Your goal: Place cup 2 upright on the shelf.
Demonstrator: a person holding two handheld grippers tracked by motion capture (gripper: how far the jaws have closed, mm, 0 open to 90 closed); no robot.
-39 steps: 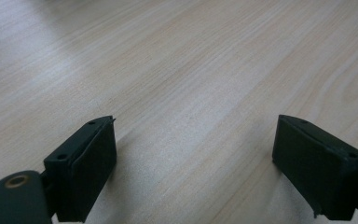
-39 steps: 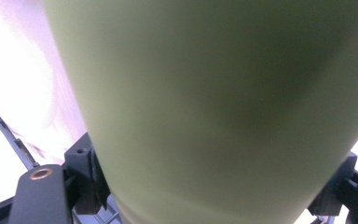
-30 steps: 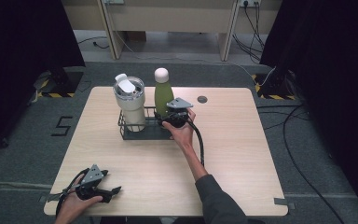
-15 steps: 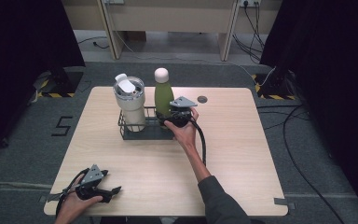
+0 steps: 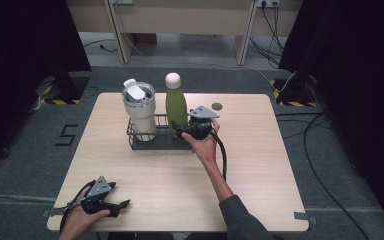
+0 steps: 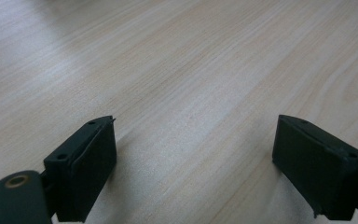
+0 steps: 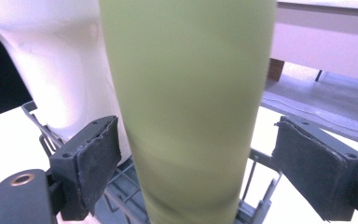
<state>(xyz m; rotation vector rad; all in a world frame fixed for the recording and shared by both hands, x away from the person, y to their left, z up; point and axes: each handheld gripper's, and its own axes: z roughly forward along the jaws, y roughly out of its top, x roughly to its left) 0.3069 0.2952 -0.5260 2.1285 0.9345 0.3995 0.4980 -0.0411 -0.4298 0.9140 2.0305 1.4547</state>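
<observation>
The right gripper (image 5: pixel 182 131) is reaching into the wire rack (image 5: pixel 145 144), its jaws standing wide apart on either side of the green bottle (image 7: pixel 191 107); in the right gripper view a gap is showing between each black pad and the bottle's smooth, matte wall, so nothing is being clamped. The bottle is standing upright at the rack's right end, topped by a rounded white cap, just beside the cream tumbler (image 5: pixel 139 111) at the left end. The left gripper (image 5: pixel 116 207) is resting near the table's near left corner, jaws spread wide over bare wood. The table (image 5: pixel 260 165) is showing pale, fine-grained wood with rounded corners. Grey carpet and trailing cables are lying around it, with dark curtains hanging at both sides.
</observation>
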